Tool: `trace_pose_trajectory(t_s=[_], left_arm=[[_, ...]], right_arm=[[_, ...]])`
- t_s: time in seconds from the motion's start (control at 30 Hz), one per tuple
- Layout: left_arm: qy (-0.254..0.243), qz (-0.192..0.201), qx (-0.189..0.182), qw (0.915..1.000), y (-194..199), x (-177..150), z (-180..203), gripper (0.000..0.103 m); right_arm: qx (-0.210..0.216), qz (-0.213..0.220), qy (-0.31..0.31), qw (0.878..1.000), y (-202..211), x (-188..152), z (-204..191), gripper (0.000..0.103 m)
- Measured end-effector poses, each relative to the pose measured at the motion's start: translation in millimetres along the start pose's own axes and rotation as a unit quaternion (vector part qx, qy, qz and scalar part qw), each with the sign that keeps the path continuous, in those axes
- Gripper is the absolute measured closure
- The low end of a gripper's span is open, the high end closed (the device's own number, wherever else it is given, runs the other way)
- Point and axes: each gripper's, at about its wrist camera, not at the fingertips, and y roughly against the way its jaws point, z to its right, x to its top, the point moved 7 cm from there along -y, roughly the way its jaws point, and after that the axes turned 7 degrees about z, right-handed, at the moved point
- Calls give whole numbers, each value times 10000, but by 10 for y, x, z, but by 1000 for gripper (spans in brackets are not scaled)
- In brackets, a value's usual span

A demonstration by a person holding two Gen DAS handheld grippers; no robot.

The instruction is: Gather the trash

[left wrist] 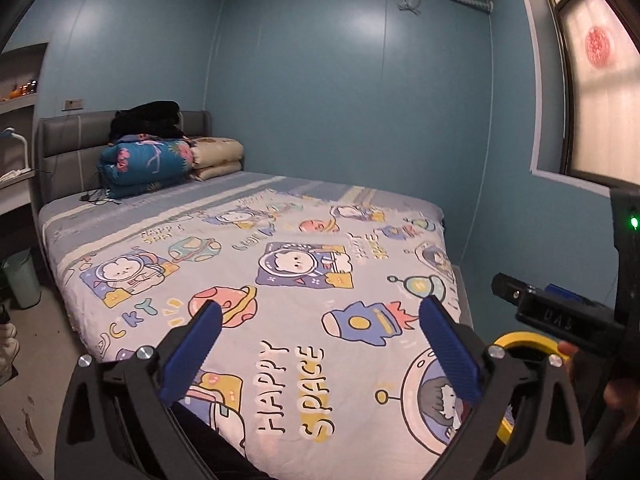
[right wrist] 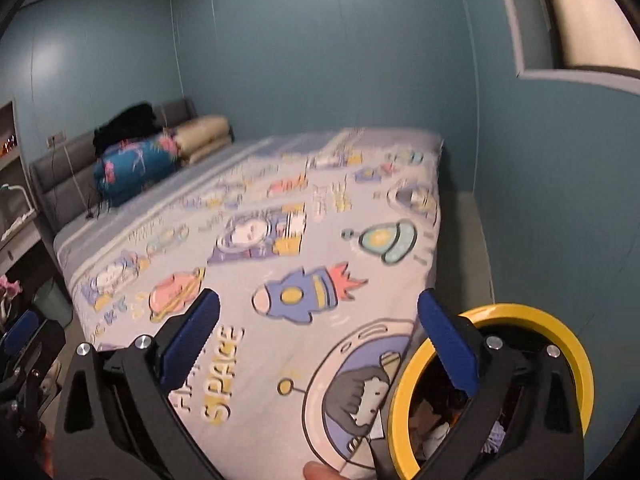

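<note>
My left gripper (left wrist: pixel 320 308) is open above the foot of a bed, with only the cartoon space-print sheet (left wrist: pixel 288 360) showing between its blue pads. My right gripper (right wrist: pixel 319 297) is open too, nothing between its fingers, and it hovers over the bed's near right corner. A round bin with a yellow rim (right wrist: pixel 520 312) stands beside that corner, partly behind the right finger. Crumpled things (right wrist: pixel 436 432) lie inside it. In the left wrist view the same yellow rim (left wrist: pixel 524 340) peeks out beneath the right gripper's black body (left wrist: pixel 560 320).
Folded quilts (left wrist: pixel 148 164) and dark clothes (left wrist: pixel 148 118) are stacked at the grey headboard. A pale green waste bin (left wrist: pixel 22 280) stands on the floor left of the bed, below shelves. Blue walls close in the bed's far and right sides. A window (left wrist: pixel 600 100) is at upper right.
</note>
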Motion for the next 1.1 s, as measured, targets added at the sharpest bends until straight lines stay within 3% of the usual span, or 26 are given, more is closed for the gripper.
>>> trace_pose_trajectory(t_s=[0.17, 0.3, 1.1], left_arm=[[119, 120, 184, 9997, 194, 12, -54, 8], [304, 161, 292, 9990, 307, -15, -100, 8], [322, 225, 357, 9986, 368, -42, -94, 8]], right_arm=[[-337, 346, -86, 9988, 193, -30, 45, 8], [-621, 898, -15, 9940, 400, -23, 68, 8], [-526, 595, 181, 9967, 308, -217, -32, 8]])
